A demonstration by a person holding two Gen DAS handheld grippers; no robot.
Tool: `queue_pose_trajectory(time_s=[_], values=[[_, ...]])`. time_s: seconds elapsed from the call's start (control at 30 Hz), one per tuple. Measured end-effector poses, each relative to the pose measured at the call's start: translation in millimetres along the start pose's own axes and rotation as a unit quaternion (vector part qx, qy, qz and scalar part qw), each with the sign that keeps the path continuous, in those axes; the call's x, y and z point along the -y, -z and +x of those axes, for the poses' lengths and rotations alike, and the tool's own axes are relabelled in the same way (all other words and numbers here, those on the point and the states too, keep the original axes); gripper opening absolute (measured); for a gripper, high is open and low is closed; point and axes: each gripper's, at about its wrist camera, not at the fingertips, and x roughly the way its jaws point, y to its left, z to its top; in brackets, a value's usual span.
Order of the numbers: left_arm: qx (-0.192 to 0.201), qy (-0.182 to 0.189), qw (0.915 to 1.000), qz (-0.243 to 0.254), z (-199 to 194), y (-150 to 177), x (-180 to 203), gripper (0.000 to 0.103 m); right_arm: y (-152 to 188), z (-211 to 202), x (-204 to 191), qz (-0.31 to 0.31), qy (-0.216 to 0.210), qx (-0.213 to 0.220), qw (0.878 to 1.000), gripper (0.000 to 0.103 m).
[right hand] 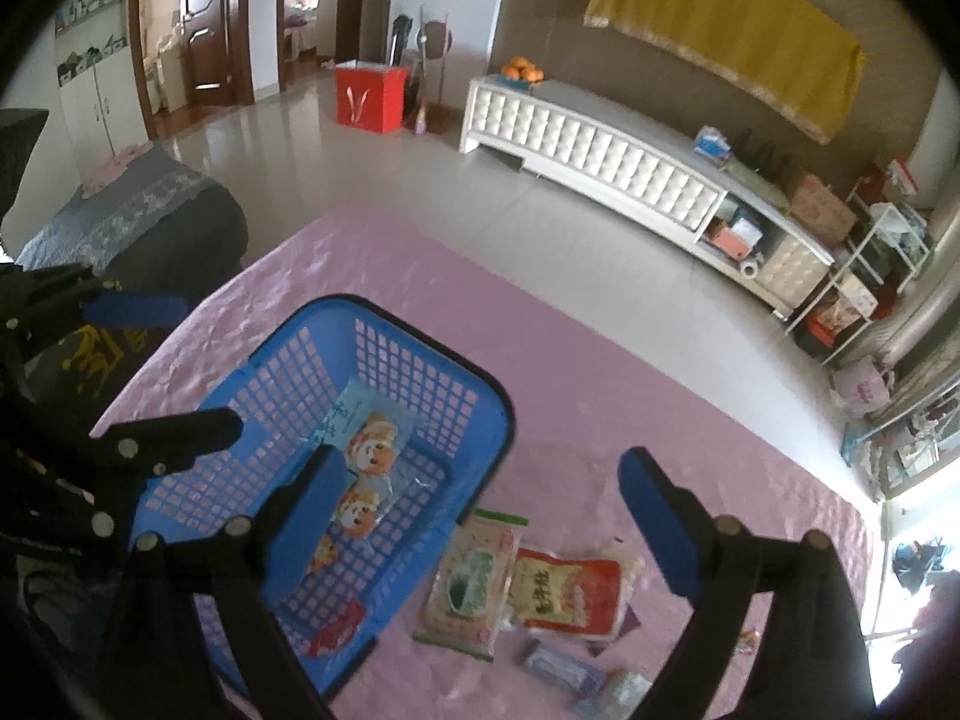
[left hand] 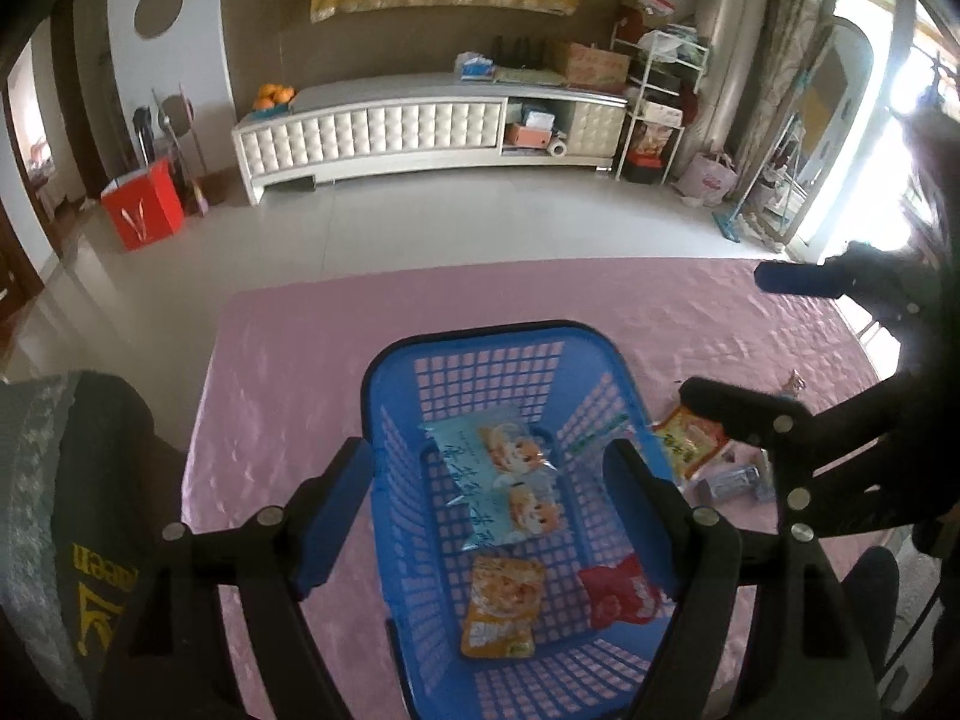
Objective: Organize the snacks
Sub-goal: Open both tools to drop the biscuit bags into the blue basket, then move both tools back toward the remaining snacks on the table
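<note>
Blue basket (right hand: 336,420) at my 10 o'clock, three packets inside; loose snacks (right hand: 528,588) on pink tabletop (right hand: 600,396) at 6 o'clock below my right gripper (right hand: 486,516), nearer arm; both it and left gripper (left hand: 486,510) released, empty

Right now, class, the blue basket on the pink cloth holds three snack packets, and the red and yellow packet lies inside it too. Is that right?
Not quite. The red and yellow packet lies outside the blue basket, on the pink cloth beside a green and white packet, as the right wrist view shows. The basket does hold three snack packets.
</note>
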Motion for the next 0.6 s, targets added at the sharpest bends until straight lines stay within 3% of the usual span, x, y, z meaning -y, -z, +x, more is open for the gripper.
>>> queue_pose_trajectory(time_s=[0.33, 0.6], values=[[0.019, -0.002, 0.9995, 0.027, -39.5, 1.4, 53.4, 0.077, 26.3, -55.6, 23.1, 0.029, 0.017, 0.025, 0.999, 0.094], [0.022, 0.012, 0.9982, 0.054, -48.6, 3.2, 104.8, 0.077, 56.9, -80.5, 47.6, 0.059, 0.03, 0.03, 0.997, 0.094]])
